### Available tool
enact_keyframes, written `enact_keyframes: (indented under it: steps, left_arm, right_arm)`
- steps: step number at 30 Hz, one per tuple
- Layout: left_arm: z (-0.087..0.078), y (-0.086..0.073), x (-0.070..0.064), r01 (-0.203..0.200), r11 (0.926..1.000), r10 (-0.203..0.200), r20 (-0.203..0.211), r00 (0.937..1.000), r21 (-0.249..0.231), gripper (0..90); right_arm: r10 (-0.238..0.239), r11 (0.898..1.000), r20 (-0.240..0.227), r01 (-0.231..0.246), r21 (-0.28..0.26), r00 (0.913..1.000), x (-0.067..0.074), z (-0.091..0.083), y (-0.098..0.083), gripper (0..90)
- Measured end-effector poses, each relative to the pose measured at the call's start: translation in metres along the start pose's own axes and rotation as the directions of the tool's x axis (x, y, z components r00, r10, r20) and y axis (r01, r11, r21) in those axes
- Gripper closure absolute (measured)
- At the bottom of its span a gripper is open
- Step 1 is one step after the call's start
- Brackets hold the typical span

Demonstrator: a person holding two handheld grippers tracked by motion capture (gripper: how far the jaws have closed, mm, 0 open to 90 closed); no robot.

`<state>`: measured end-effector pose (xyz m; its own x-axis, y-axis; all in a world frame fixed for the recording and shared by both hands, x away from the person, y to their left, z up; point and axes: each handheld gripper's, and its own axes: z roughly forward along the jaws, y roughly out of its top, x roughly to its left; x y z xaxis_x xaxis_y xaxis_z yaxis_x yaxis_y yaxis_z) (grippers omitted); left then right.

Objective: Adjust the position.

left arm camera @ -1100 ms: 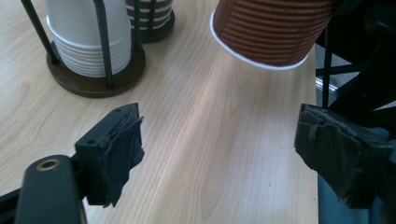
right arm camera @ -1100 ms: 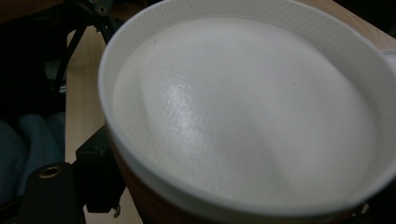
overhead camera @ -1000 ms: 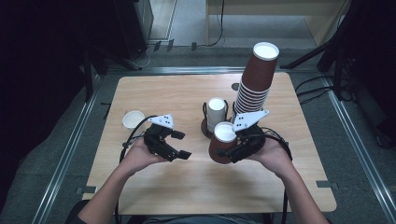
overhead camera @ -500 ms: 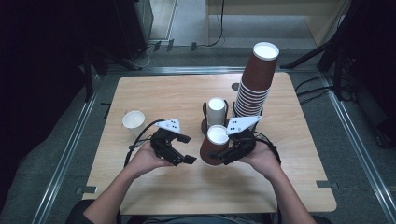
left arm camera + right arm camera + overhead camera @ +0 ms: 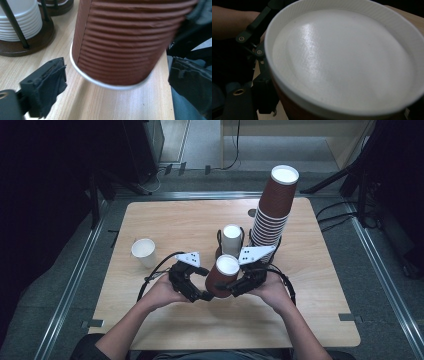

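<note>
Cup [image 5: 223,276] hangs tilted just above the counter [image 5: 165,222], clamped in my right hand-held gripper [image 5: 239,285]. My left hand-held gripper [image 5: 196,287] has just been opening; its jaws stand apart, not pressing the cup. Next, I judge, I set it down level.

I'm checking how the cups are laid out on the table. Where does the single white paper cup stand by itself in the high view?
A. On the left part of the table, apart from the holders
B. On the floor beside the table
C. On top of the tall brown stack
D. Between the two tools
A: the white paper cup stands alone on the table's left part, well away from the tall brown stack and the brown cup between the hands.
</note>
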<state>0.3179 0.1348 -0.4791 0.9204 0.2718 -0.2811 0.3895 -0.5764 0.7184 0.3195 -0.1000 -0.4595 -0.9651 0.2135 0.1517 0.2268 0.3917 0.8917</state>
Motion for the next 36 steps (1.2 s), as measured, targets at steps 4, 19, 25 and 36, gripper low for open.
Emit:
enact_keyframes:
  steps: [4, 19, 25, 36]
  left_arm:
    - [0.005, 0.001, -0.001, -0.013, 0.9999, 0.013, -0.004, 0.9999, -0.001, 0.0]
    - [0.004, 0.001, -0.002, -0.016, 0.9983, 0.016, -0.003, 0.9999, -0.057, 7.3]
    - [0.005, 0.001, -0.002, -0.026, 0.999, 0.025, -0.017, 0.9995, -0.038, 9.1]
    - [-0.003, 0.001, 0.0, -0.032, 0.9979, 0.032, -0.004, 0.9995, -0.055, 12.3]
  right_arm:
    - [0.004, 1.0, -0.015, -0.005, -0.019, 0.9999, 0.002, 0.004, 0.001, 18.3]
    - [0.055, 0.992, -0.054, -0.06, -0.109, 0.9971, 0.002, 0.009, 0.002, 18.9]
    - [0.062, 0.994, -0.052, -0.067, -0.091, 0.9967, 0.001, 0.01, 0.001, 18.7]
    - [0.087, 0.993, -0.047, -0.09, -0.078, 0.9951, 0.001, 0.005, 0.004, 18.0]
